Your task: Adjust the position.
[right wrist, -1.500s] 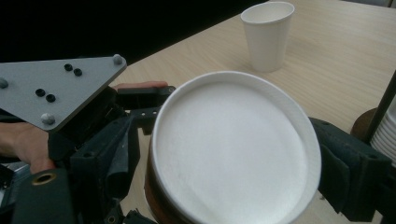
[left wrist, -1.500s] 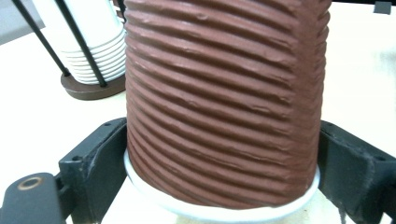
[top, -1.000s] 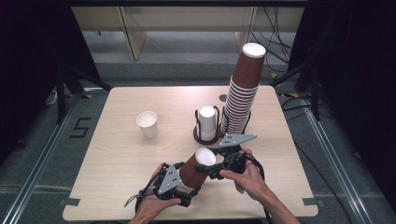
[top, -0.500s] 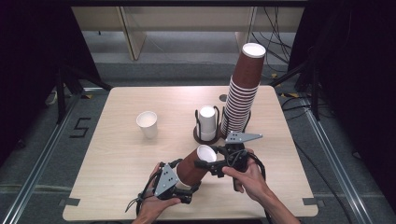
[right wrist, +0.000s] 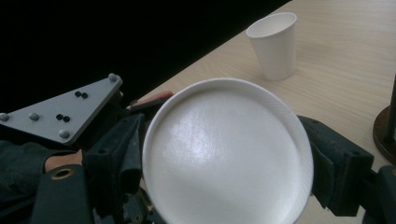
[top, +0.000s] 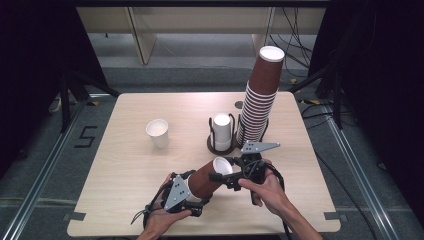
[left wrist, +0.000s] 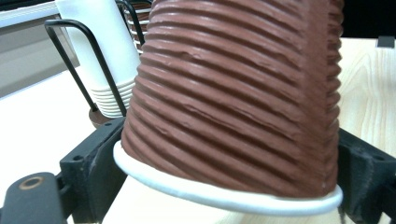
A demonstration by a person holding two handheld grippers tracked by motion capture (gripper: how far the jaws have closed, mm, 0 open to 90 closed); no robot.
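Two grippers share one brown ribbed cup (top: 206, 179) above the table's (top: 120, 190) near edge: left gripper (top: 187, 192), jaws just closing, clasps its wider rim end; right gripper (top: 231, 176), jaws just widening, flanks its white base. If the right lets go too early, the tilted cup may slip or get crushed.

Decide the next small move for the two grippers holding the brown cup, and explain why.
Probably draw the right gripper back off the white end of the brown cup. The jaws of the left gripper have just been closing and clamp the cup near its rim, while the right jaws have just been opening around that end; whether they press it is unclear.
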